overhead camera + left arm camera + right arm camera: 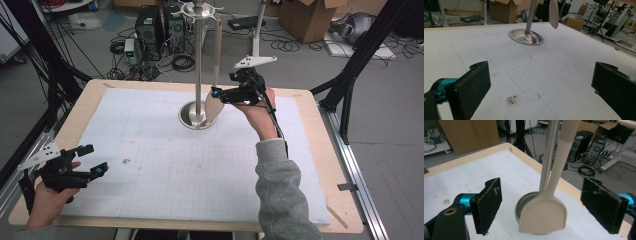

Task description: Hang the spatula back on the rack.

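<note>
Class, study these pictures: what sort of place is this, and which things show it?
Probably a lab or workshop: computer towers and tangled cables on the floor, cardboard boxes.

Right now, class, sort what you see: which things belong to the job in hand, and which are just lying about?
Belonging to the job:
- beige spatula hanging from the rack
- steel rack with its round base
- right gripper, jaws open either side of the spatula blade

Just lying about:
- left gripper, open and idle
- cardboard box
- computer towers
- floor cables
</note>
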